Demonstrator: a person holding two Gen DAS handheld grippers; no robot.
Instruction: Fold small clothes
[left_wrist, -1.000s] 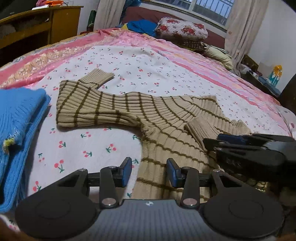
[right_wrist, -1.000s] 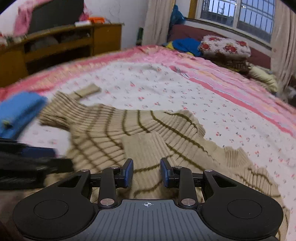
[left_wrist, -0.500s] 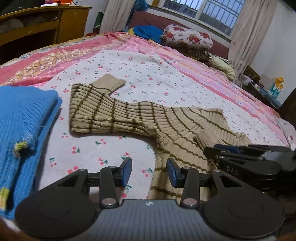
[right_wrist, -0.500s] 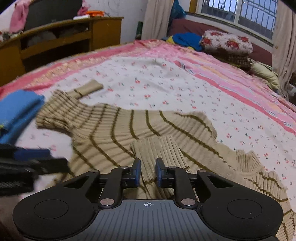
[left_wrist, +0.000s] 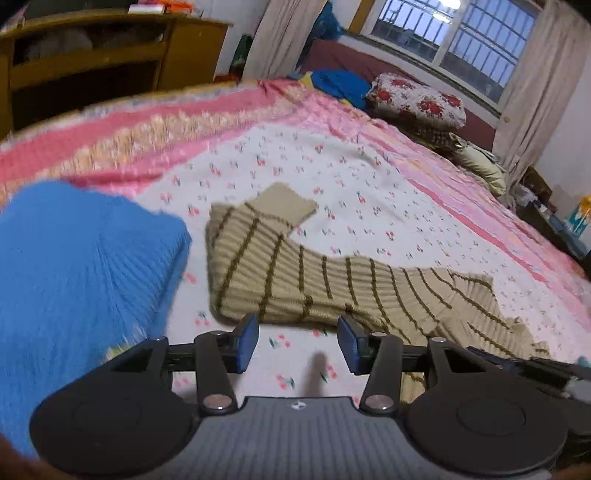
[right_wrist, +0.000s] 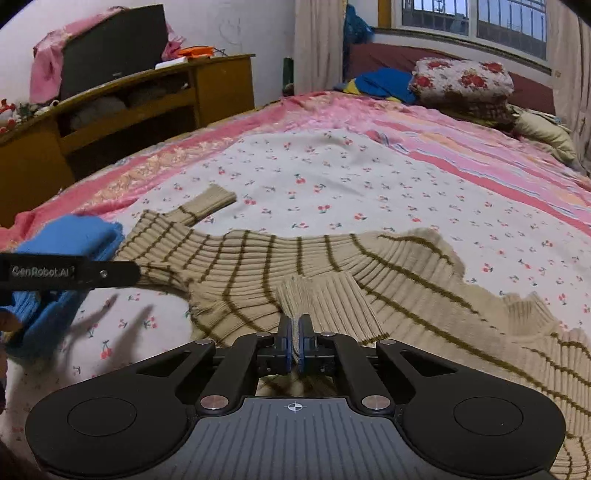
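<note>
Your right gripper (right_wrist: 294, 341) is pinching the striped sweater's (right_wrist: 258, 266) folded cuff | your left gripper (left_wrist: 297, 341) is hovering wide open, holding nothing, just beside that sweater's sleeve, blue knit (left_wrist: 74, 266) alongside.

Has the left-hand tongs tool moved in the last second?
Yes. The left tongs swung leftward: against the beige striped ribbed sweater on the bed, they went from over its body to the sleeve, nearer the blue knitted garment.

Pink cherry-print bedspread (right_wrist: 332, 173), wooden shelf unit (right_wrist: 147, 107), floral pillow (right_wrist: 461, 79), barred window (right_wrist: 476, 26), beige curtains (left_wrist: 532, 92)
</note>
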